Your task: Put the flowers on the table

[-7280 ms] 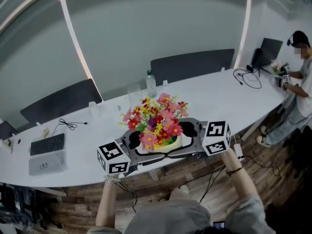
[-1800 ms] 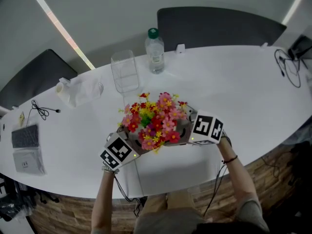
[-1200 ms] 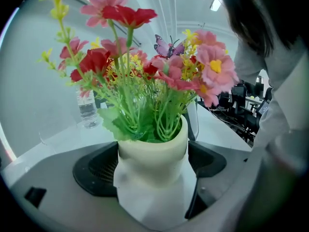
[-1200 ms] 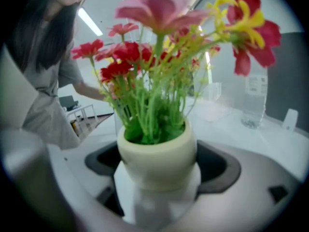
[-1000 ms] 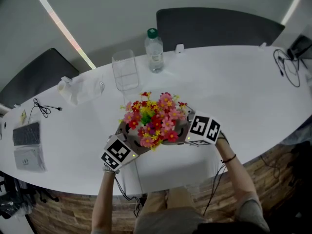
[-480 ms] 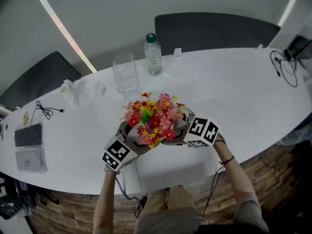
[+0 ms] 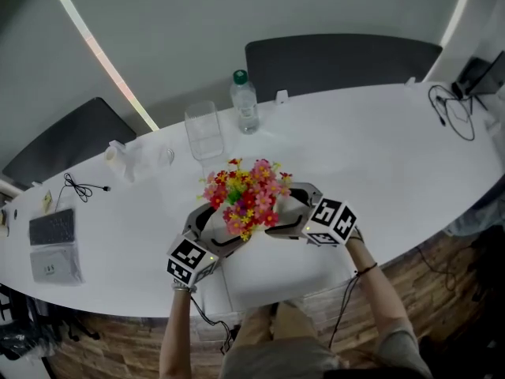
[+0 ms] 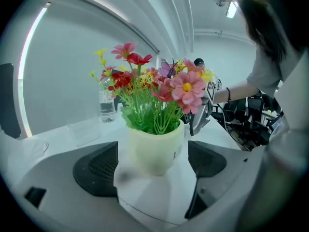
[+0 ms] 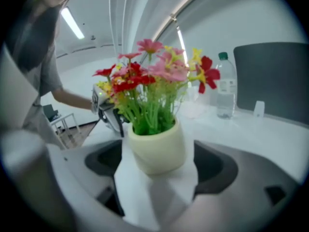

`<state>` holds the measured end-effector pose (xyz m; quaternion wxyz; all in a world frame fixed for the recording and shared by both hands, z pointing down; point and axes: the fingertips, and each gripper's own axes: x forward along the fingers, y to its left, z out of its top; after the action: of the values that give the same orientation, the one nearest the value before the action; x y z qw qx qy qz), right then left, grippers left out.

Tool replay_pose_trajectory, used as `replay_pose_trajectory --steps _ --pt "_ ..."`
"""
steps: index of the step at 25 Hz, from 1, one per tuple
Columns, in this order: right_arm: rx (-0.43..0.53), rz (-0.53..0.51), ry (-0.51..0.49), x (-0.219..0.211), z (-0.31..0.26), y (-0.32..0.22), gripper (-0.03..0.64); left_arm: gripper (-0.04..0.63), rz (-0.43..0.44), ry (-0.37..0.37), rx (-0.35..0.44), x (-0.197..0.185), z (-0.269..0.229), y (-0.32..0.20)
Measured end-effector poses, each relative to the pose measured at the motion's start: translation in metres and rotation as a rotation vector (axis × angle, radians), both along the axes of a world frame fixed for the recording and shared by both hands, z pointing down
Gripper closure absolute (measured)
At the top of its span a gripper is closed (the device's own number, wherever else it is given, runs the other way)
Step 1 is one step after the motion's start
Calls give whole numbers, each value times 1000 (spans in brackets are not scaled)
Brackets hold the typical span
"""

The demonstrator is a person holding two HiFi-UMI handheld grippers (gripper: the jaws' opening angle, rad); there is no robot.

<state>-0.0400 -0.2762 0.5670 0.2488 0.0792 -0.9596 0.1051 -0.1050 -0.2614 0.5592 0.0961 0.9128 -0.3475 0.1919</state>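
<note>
Head view: I see the flowers (image 7: pixel 242 198) on the white table (image 7: pixel 379 148), near its front edge, between the left gripper (image 7: pixel 217 229) and the right gripper (image 7: pixel 288 212). A water bottle (image 7: pixel 245 103) and a clear container (image 7: pixel 204 131) stand behind them.

Left gripper view: the jaws are apart, one on each side of the cream pot (image 8: pixel 155 151), whose base sits on the table top.

Right gripper view: these jaws are likewise spread, with the pot between them and a gap on both sides.

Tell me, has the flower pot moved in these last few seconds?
Yes. The flower pot went from above the near edge of the table inward, toward the water bottle, and now stands on it.
</note>
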Motion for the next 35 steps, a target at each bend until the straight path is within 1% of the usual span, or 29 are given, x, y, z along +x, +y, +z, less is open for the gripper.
replay_pose_trajectory --steps 4,6,10,12,13,16,17,24,27,29,31,35 --pt "-1 44 4 9 -2 4 149 132 -53 19 0 -3 -3 5" --pt "-7 55 -1 12 -4 9 150 142 -66 23 -4 -3 -4 9" --pt "-2 49 10 14 -7 20 153 193 -79 26 -16 0 -4 20" --pt "-2 57 3 14 -10 25 164 204 -87 31 -29 2 -4 25" --pt "-1 61 -1 15 -12 27 176 210 -93 33 -27 2 -4 27" --pt "3 74 -13 16 -17 33 274 219 -109 39 -19 5 -7 33" --pt "1 77 -19 17 -19 35 293 222 -111 38 -22 6 -7 36" --pt "7 96 -52 15 -31 51 372 286 -137 68 -13 11 -14 51" --pt "10 108 -76 13 -37 57 435 299 -133 64 -3 15 -19 56" --pt "11 108 -83 13 -40 62 475 319 -133 68 4 17 -24 60" --pt "12 112 -89 13 -42 67 487 349 -130 68 11 21 -28 64" --pt "-1 128 -131 12 -46 77 518 385 -128 65 28 28 -35 71"
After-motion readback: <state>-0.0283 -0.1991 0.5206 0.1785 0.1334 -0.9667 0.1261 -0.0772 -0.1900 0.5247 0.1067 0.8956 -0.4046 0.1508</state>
